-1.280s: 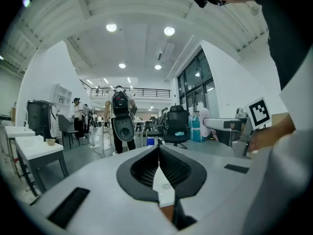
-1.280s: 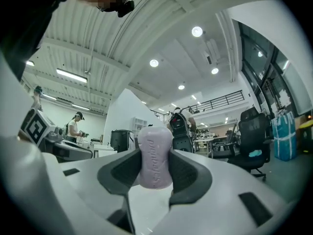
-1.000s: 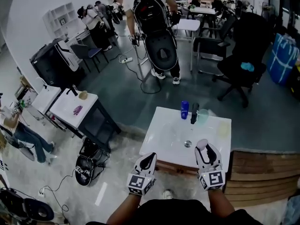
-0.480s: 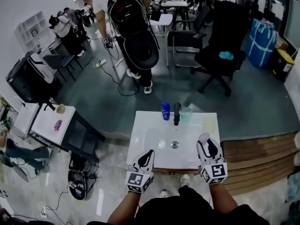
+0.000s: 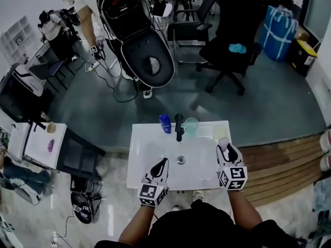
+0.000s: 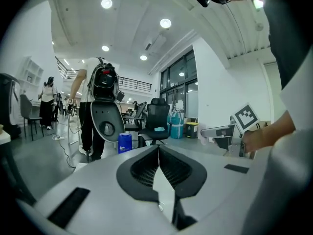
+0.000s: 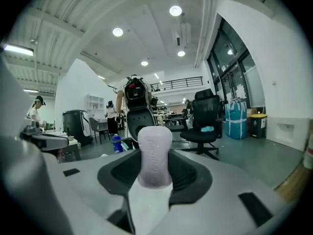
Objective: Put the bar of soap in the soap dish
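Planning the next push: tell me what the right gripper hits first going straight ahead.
Probably the pale yellow soap dish, just beyond the soap bar that the right gripper holds. Height is unclear, so it may pass above.

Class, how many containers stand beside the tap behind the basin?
2: a blue bottle just left of the tap, a translucent cup just right. Others may be hidden.
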Available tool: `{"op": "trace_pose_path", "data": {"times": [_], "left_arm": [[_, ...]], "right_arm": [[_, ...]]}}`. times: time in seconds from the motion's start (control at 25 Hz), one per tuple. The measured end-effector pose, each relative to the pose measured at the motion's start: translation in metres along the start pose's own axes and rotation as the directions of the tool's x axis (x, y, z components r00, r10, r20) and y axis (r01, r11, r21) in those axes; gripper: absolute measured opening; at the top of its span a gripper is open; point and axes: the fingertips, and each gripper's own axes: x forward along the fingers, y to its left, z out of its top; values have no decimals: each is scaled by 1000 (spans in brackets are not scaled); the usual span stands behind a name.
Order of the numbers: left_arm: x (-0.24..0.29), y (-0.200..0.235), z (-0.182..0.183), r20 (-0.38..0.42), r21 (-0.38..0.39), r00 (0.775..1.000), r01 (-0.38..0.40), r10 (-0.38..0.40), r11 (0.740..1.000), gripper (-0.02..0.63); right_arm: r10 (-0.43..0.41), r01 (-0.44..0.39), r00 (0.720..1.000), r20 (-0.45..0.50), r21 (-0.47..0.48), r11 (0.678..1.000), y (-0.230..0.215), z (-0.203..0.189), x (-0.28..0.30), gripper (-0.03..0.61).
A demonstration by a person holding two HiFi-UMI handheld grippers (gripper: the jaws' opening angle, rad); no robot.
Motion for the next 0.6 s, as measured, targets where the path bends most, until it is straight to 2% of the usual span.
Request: {"op": "trace_pose_path", "data": {"times": [0.28, 0.6], "left_arm": [[26, 10, -14, -44, -19, 999, -2, 2, 1000, 21], [44, 18, -34, -89, -35, 996, -23, 20, 999, 21]], "right_arm": [[-83, 84, 987, -134, 0, 996, -37, -32, 47, 186], [-131, 127, 951, -280, -34, 991, -68, -78, 90, 184]]}}
